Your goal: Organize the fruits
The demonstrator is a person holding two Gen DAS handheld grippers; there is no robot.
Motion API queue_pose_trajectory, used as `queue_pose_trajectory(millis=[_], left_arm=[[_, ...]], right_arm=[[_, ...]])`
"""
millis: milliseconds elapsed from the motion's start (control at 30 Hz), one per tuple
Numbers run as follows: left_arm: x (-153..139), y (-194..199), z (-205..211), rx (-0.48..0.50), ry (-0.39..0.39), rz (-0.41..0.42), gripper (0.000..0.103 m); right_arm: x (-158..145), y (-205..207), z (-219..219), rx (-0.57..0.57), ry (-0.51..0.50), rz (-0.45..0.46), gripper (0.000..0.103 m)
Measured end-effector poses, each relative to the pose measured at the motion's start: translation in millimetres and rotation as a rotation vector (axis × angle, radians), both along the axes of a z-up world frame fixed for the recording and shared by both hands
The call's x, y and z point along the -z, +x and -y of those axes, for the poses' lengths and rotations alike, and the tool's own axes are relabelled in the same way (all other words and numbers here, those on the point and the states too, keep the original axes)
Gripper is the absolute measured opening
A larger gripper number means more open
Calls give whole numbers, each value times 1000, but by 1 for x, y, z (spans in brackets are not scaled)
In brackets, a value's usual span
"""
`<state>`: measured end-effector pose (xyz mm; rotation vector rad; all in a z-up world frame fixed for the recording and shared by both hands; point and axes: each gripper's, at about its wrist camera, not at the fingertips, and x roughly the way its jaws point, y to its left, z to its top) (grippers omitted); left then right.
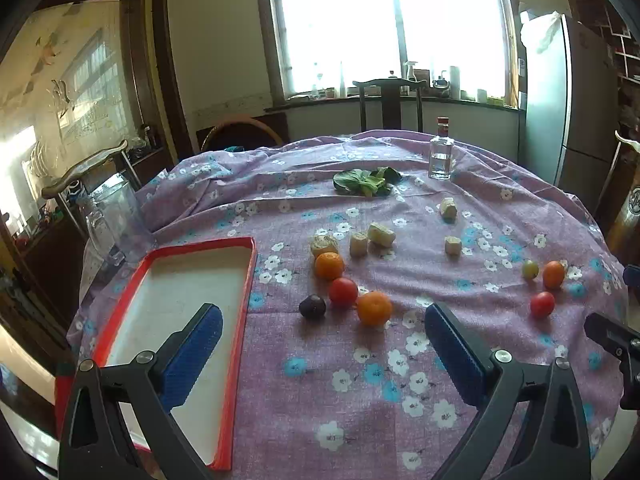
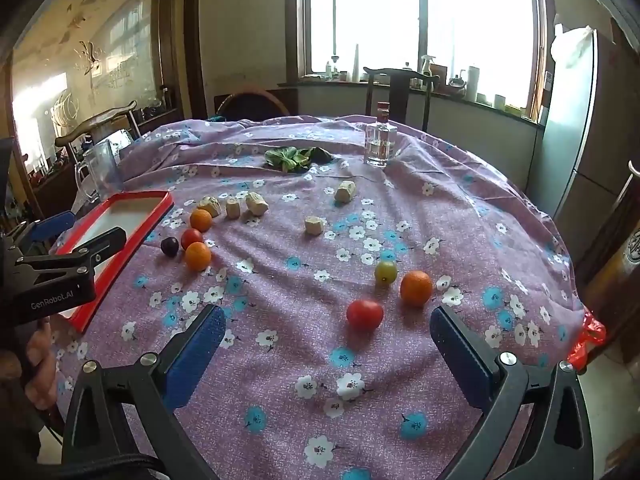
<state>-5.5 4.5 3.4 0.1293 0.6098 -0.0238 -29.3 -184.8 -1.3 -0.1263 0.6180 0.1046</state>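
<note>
I'm holding my left gripper (image 1: 322, 354) wide open with nothing in it, hovering over the round table's purple flowered cloth (image 1: 320, 400), its left blue pad (image 1: 196, 356) hanging above the shallow red-rimmed white tray (image 1: 176, 280). Just ahead of it a cluster is sitting: a dark purple plum (image 1: 312, 306), a red tomato (image 1: 343, 291) and two small oranges (image 1: 374, 308), one behind at (image 1: 329, 265), with pale corn-cob chunks (image 1: 381, 234) lying right behind them.

My right gripper (image 2: 326, 352) is also gaping wide and carrying nothing. Just in front of it I'm seeing a second red tomato (image 2: 364, 313), another orange (image 2: 416, 288) and a small yellow-green fruit (image 2: 385, 271) sitting near each other, well apart from the tray-side cluster.

Further back some green leafy vegetable (image 2: 296, 157) is lying near a clear glass bottle with a red cap (image 2: 380, 140), and a clear glass mug (image 2: 98, 170) is standing beyond the tray.
</note>
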Motion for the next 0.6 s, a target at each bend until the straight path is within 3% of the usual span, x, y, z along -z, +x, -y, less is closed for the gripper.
queue_pose_trajectory(millis=[167, 267, 433, 600], left_arm=[[-5, -9, -2, 26, -36, 57, 102], [-5, -11, -7, 19, -52, 71, 102], [-2, -9, -9, 6, -40, 51, 102], [-2, -3, -6, 7, -31, 28, 102]], right_arm=[[2, 3, -3, -40, 47, -23, 103], [2, 3, -9, -20, -10, -15, 103], [1, -3, -19, -5, -108, 29, 103], [3, -1, -19, -53, -56, -4, 103]])
